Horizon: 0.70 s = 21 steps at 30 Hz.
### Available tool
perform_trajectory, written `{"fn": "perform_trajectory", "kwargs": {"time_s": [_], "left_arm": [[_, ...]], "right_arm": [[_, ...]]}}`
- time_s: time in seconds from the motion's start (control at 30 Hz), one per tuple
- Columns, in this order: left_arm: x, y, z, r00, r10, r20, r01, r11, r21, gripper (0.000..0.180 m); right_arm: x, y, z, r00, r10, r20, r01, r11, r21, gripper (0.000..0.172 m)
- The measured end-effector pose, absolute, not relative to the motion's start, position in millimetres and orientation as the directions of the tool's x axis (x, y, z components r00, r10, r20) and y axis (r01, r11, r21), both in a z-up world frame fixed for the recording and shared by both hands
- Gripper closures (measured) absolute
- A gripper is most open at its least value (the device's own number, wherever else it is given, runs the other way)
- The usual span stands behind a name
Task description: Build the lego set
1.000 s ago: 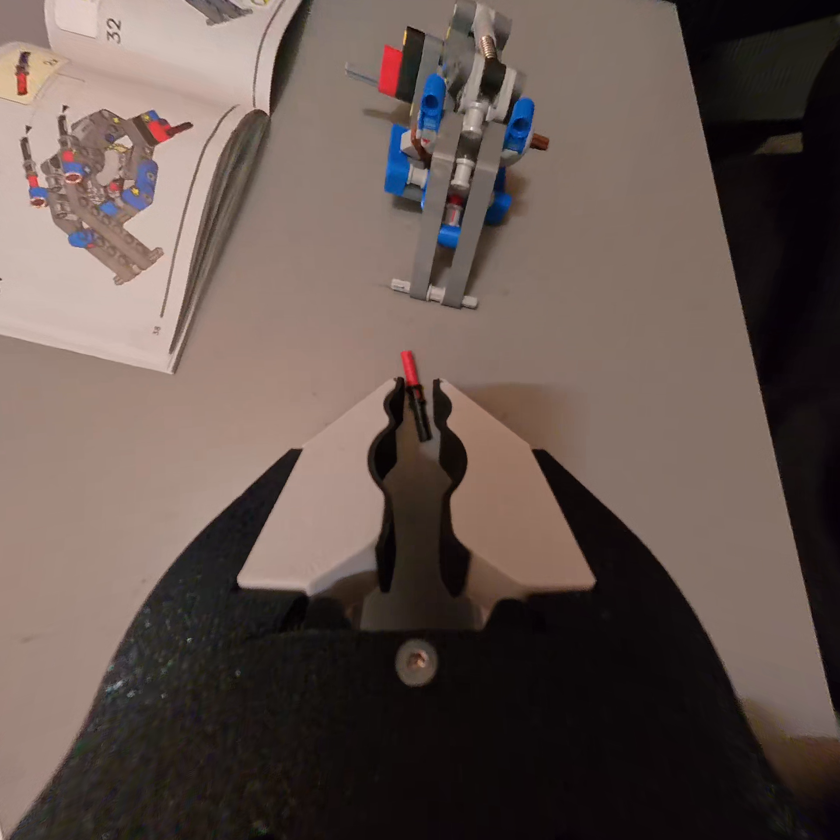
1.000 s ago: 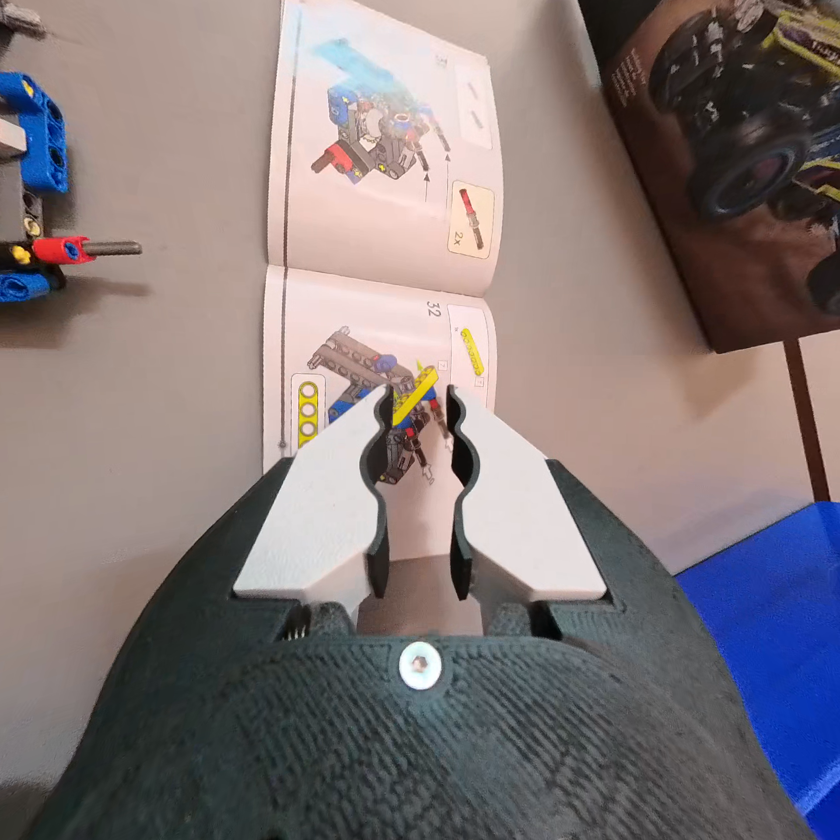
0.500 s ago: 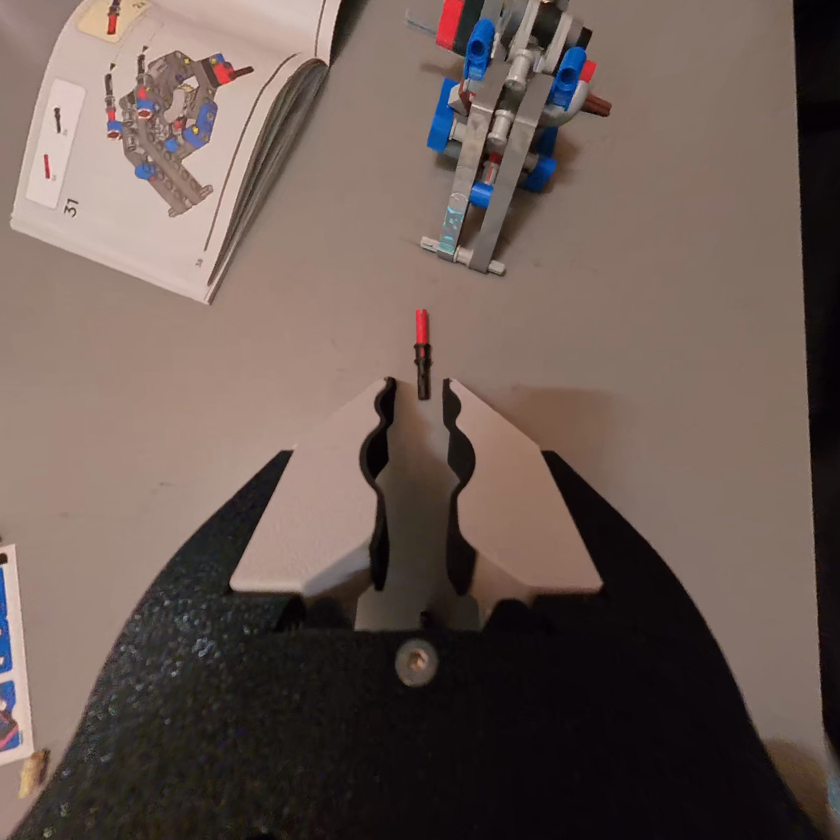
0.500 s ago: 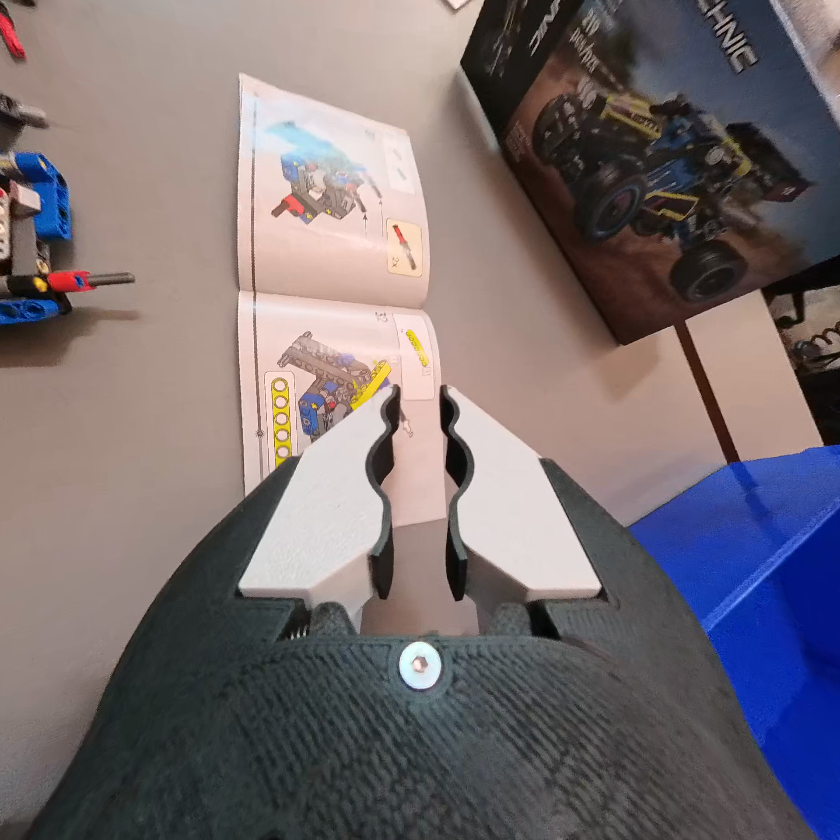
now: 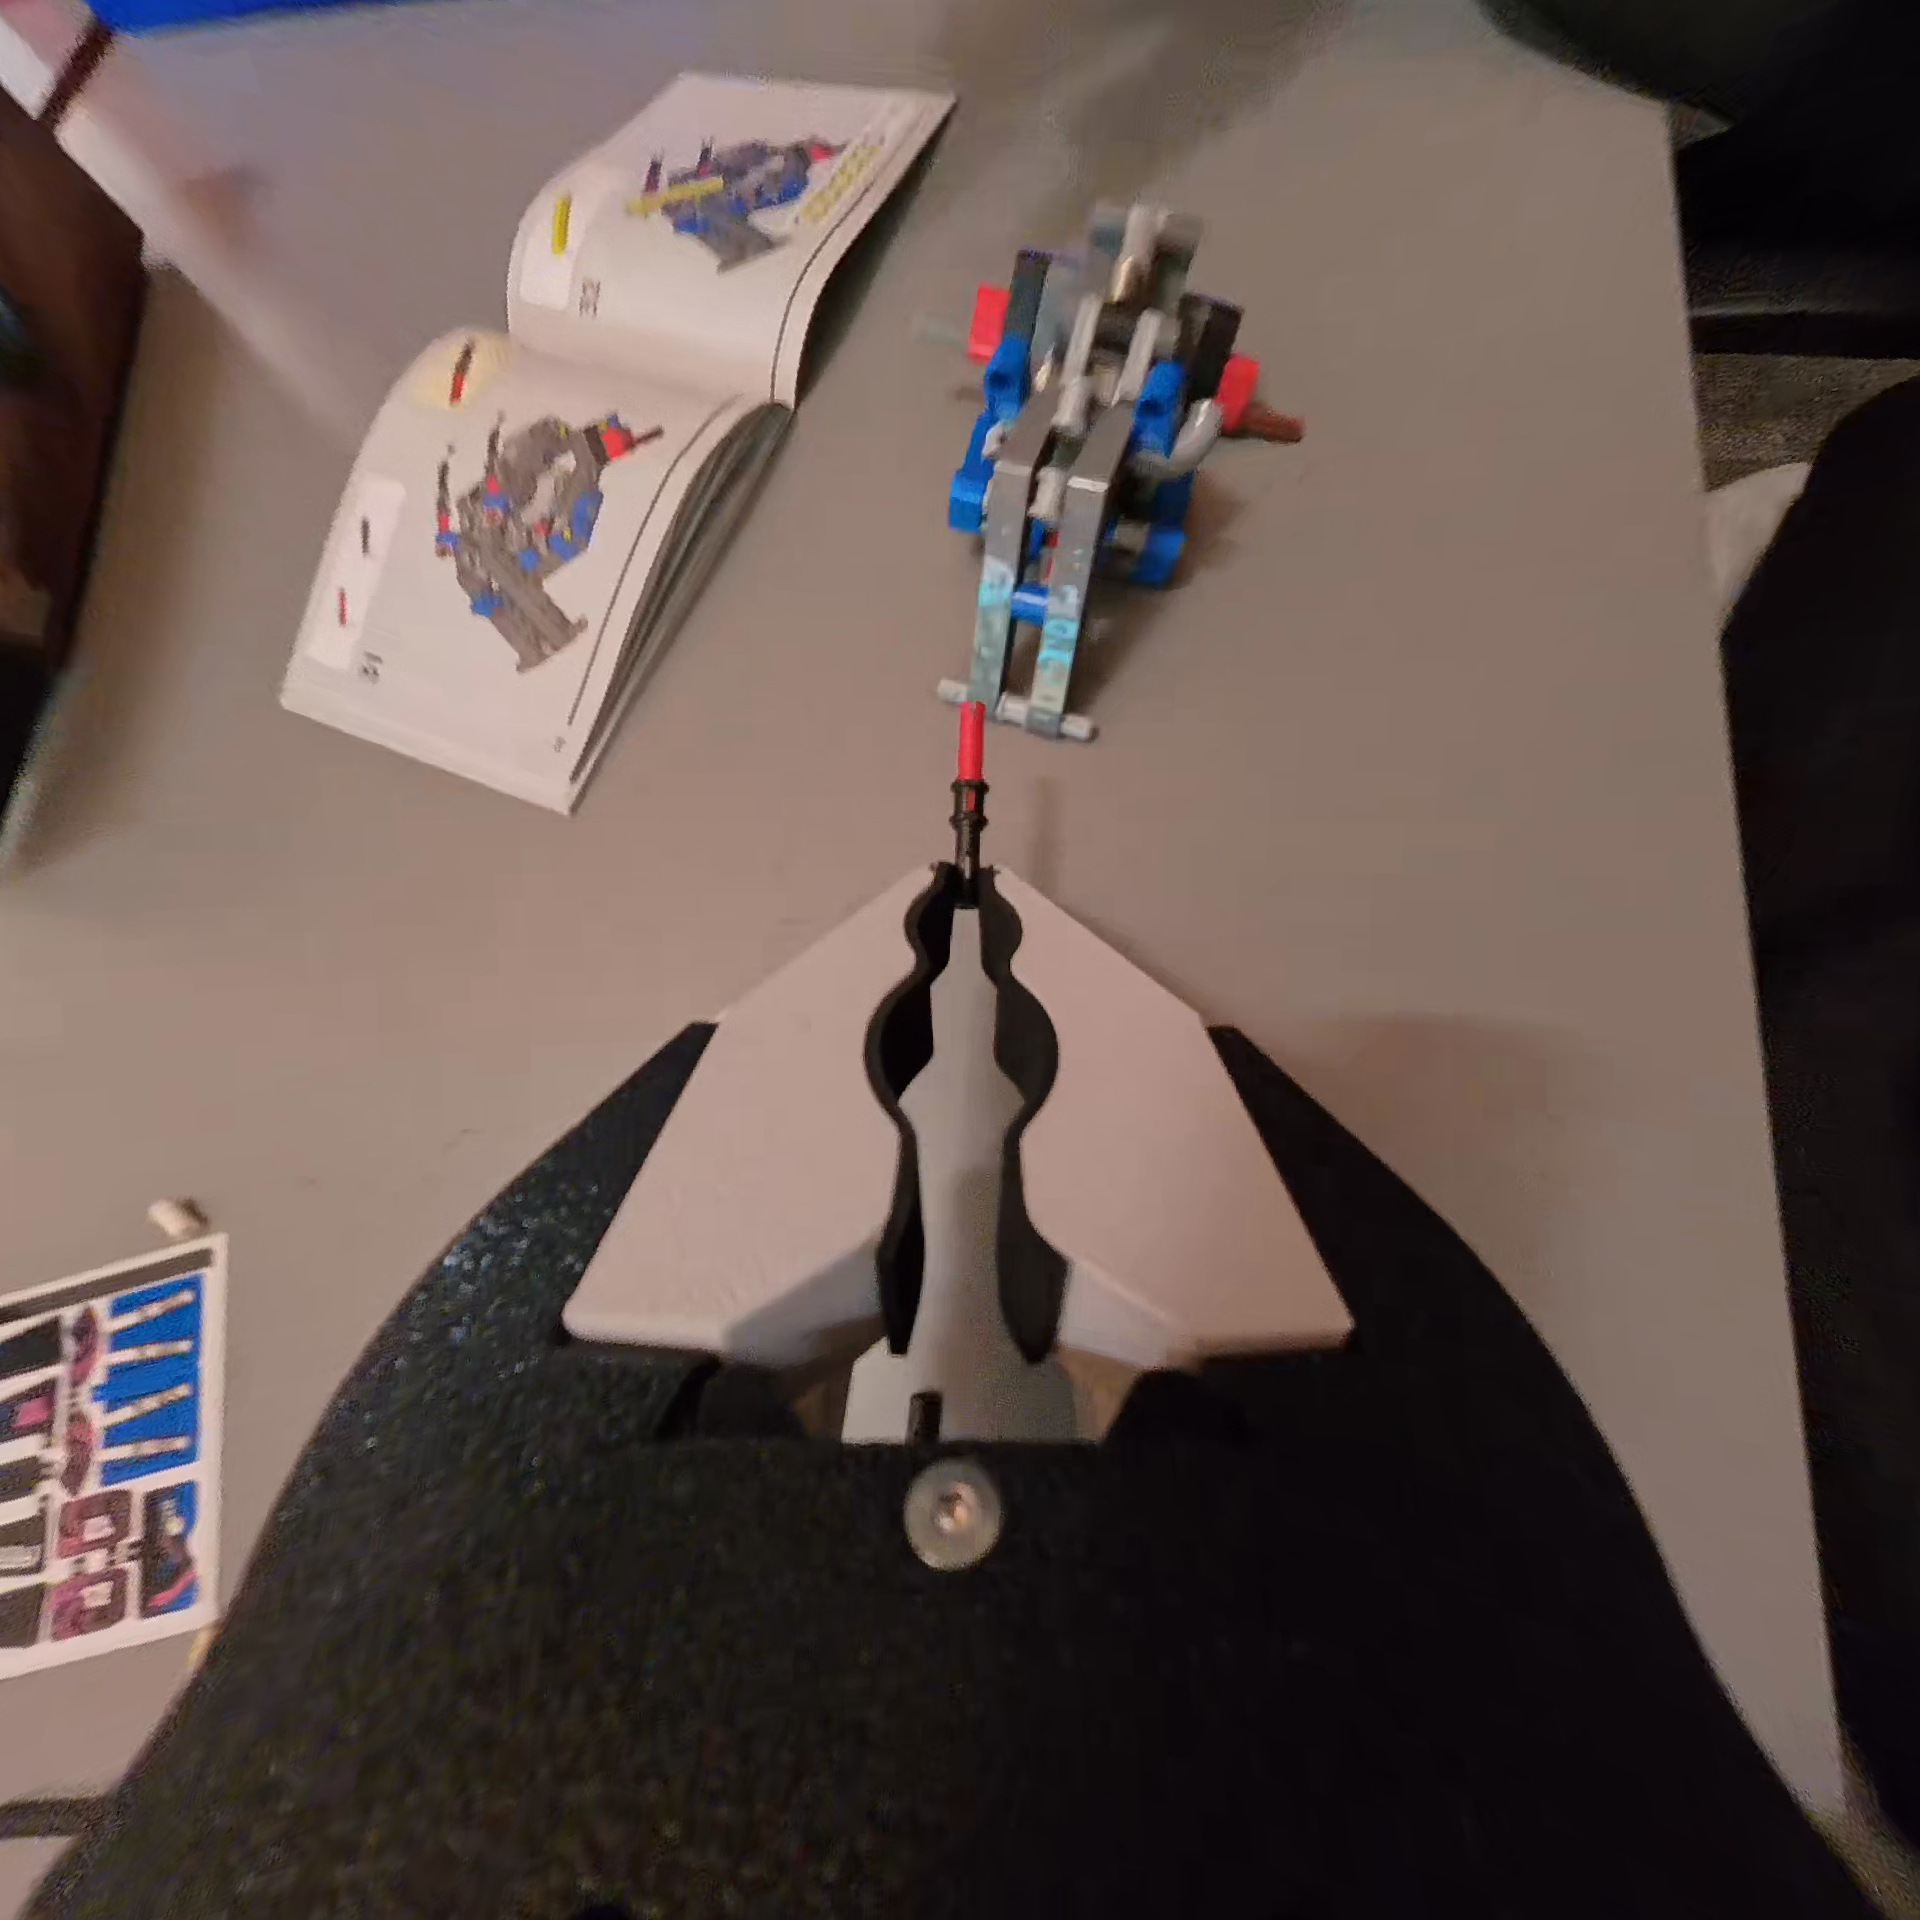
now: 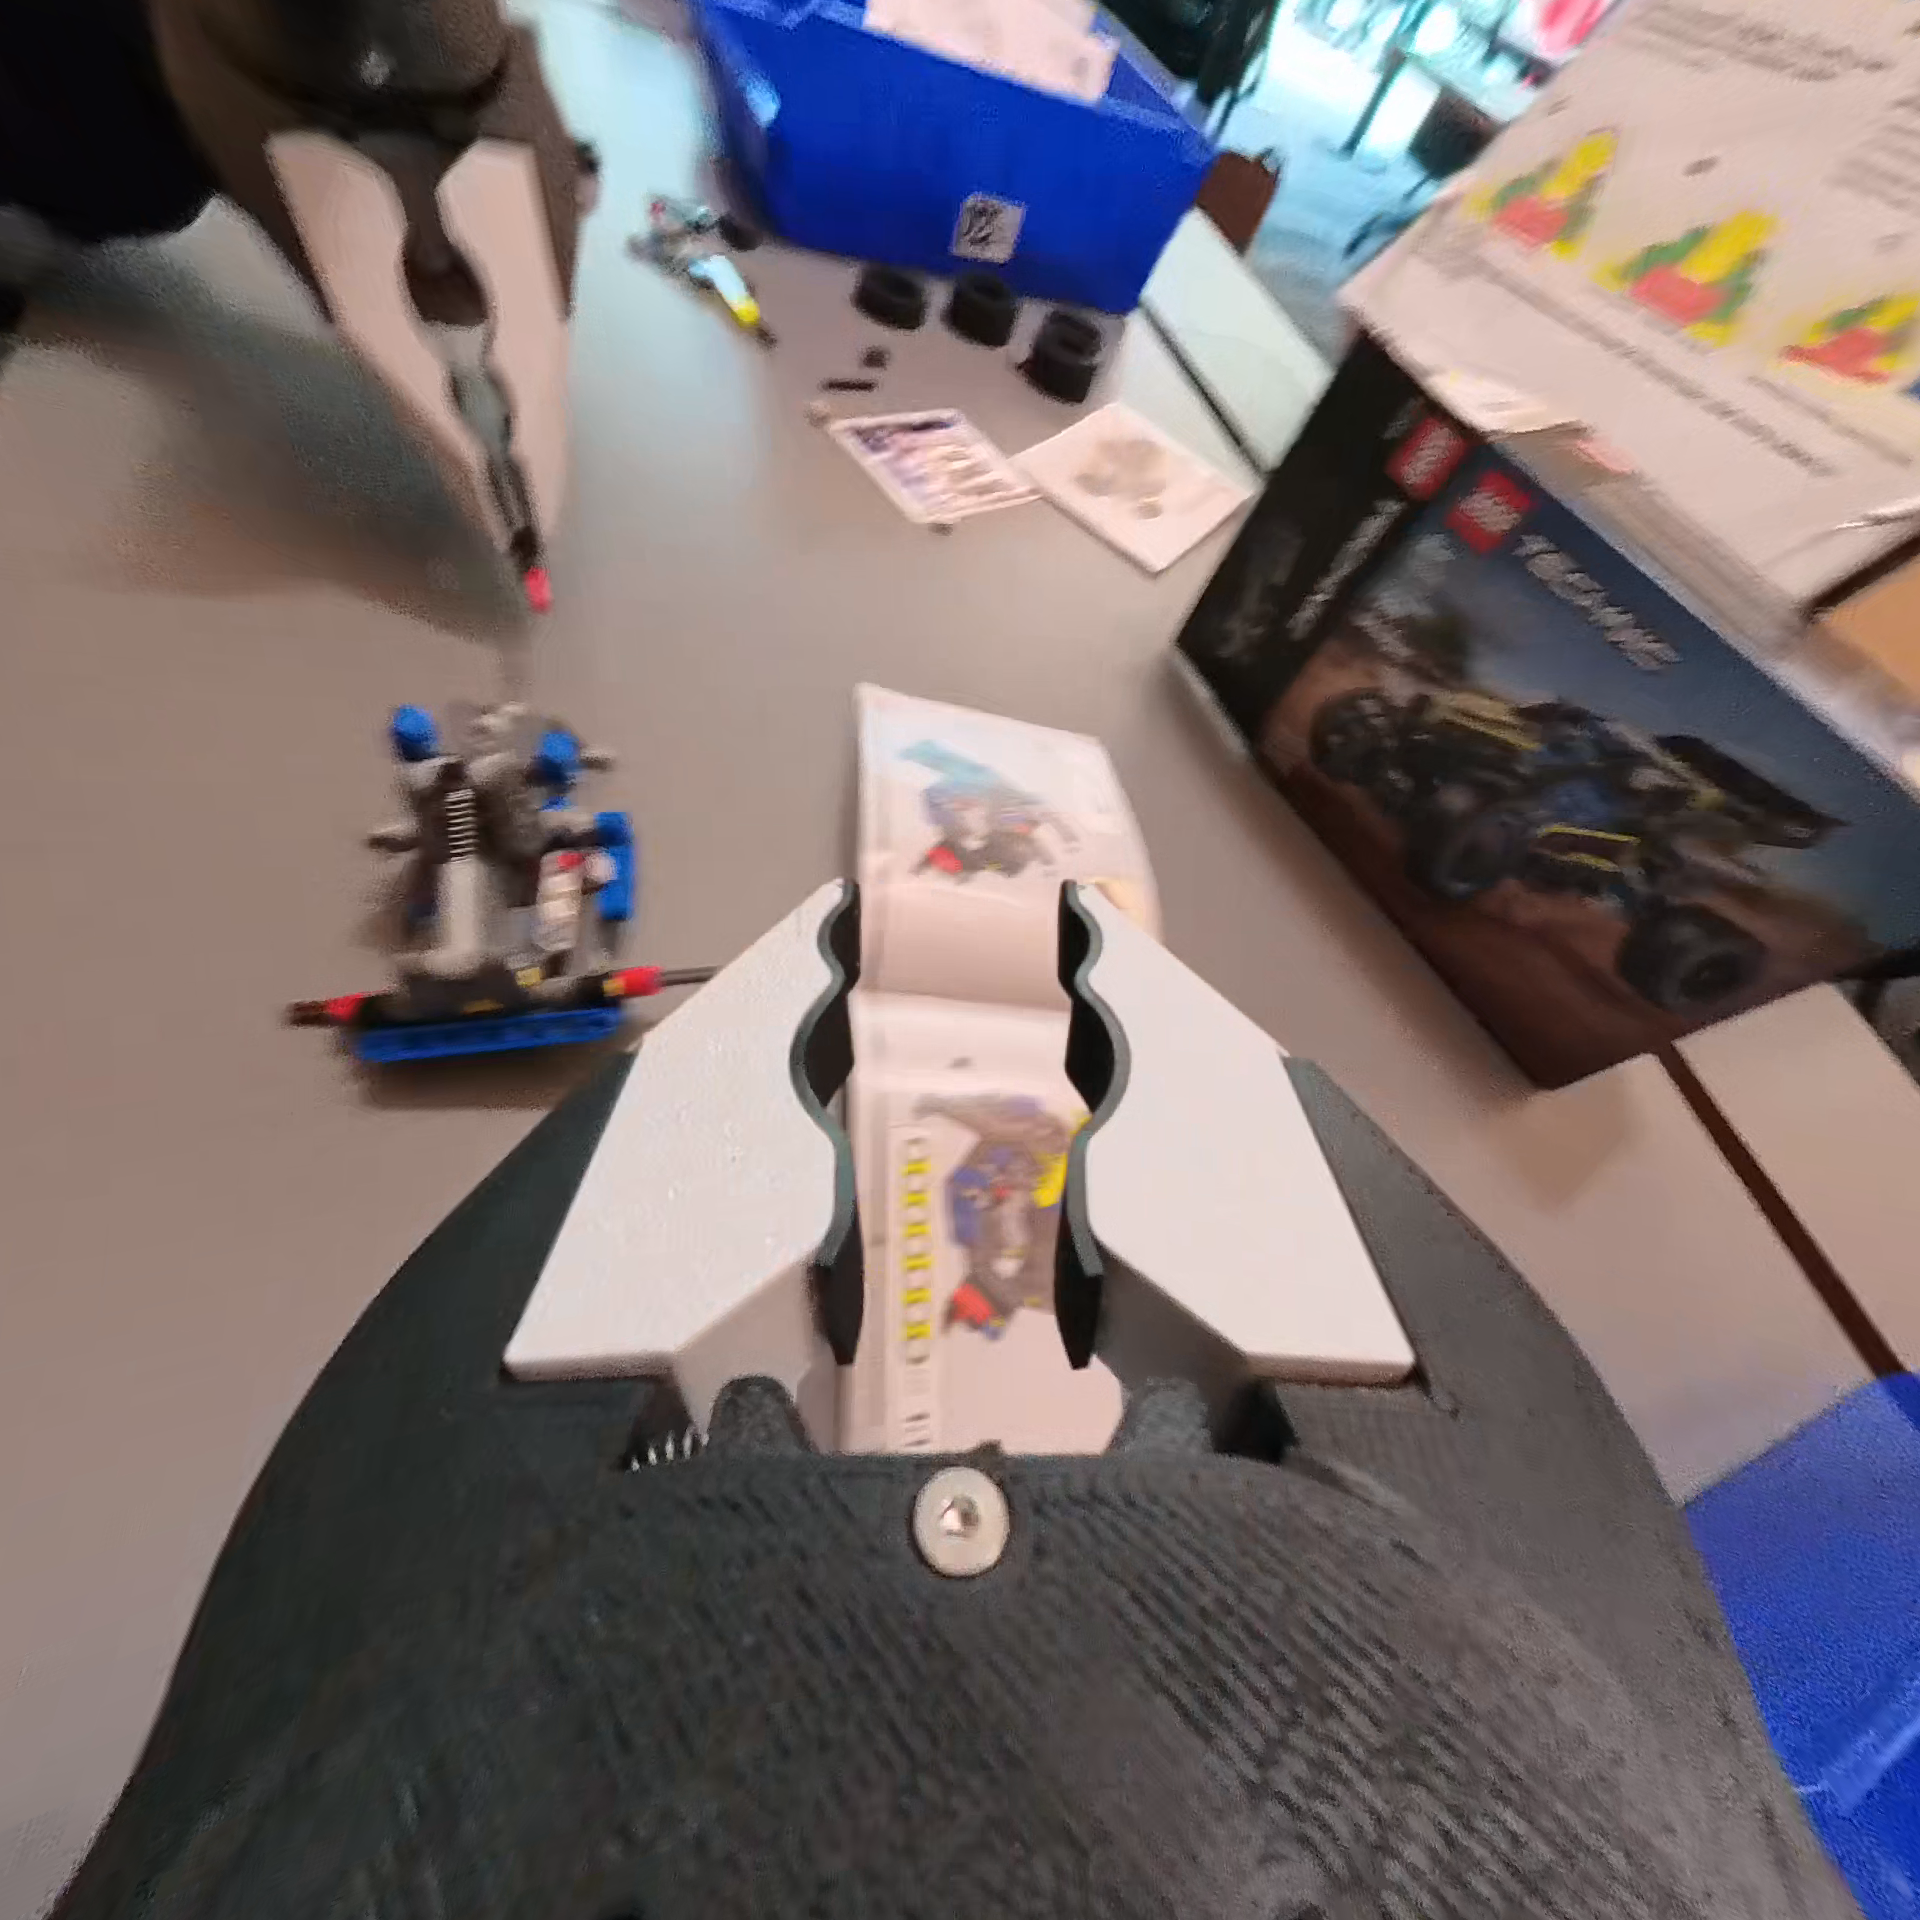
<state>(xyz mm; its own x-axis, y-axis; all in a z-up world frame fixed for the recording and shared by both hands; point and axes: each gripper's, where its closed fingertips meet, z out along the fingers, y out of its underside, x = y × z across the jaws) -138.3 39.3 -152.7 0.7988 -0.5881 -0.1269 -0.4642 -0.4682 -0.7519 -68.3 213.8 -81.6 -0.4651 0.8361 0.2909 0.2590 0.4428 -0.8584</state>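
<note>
My left gripper (image 5: 966, 878) is shut on the black end of a small black-and-red pin (image 5: 968, 769). The red end sticks out forward, toward the grey-and-blue brick model (image 5: 1091, 447) on the grey table. The right wrist view shows this gripper (image 6: 520, 540) at the upper left, raised off the table with the pin's red end (image 6: 535, 587) at its tip. My right gripper (image 6: 961, 904) is open and empty, above the open instruction booklet (image 6: 987, 810). The model (image 6: 499, 883) stands to its left.
The booklet (image 5: 582, 499) lies left of the model. A sticker sheet (image 5: 104, 1455) lies at the near left. A printed set box (image 6: 1558, 790) stands at the right, a blue bin (image 6: 935, 145) at the back with black tyres (image 6: 977, 312) and small parts before it.
The pin slipped out of my left jaws and lay on the table before them. They have now closed on its black end and lifted it. My right gripper opened wider and tilted up.
</note>
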Motion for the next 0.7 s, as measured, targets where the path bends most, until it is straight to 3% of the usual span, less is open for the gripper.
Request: {"fn": "perform_trajectory", "kwargs": {"time_s": [0.2, 0.37, 0.5, 0.57, 0.7], "left_arm": [[-90.1, 35.5, -124.2, 0.724, -0.665, -0.186, -0.503, -0.324, -0.802, 0.179], [-29.0, 37.7, -122.6, 0.589, -0.769, -0.25, -0.589, -0.196, -0.784, 0.179], [-3.8, 41.8, -129.7, 0.518, -0.802, -0.296, -0.649, -0.143, -0.748, 0.179], [0.6, 44.3, -133.3, 0.499, -0.799, -0.336, -0.681, -0.121, -0.722, 0.179], [6.8, 44.0, -132.0, 0.482, -0.798, -0.36, -0.684, -0.086, -0.725, 0.179]], "right_arm": [[-26.7, 112.4, -69.3, -0.5, 0.776, 0.383, 0.207, 0.537, -0.818, 0.151], [-12.7, 43.9, -101.2, -0.534, 0.748, 0.395, 0.235, 0.58, -0.78, 0.151], [-8.0, 27.8, -118.2, -0.538, 0.749, 0.387, 0.265, 0.586, -0.766, 0.156], [-6.3, 32.8, -119.4, -0.504, 0.75, 0.428, 0.278, 0.61, -0.742, 0.171], [1.3, 32.9, -122.2, -0.5, 0.757, 0.421, 0.284, 0.602, -0.746, 0.172]]}}
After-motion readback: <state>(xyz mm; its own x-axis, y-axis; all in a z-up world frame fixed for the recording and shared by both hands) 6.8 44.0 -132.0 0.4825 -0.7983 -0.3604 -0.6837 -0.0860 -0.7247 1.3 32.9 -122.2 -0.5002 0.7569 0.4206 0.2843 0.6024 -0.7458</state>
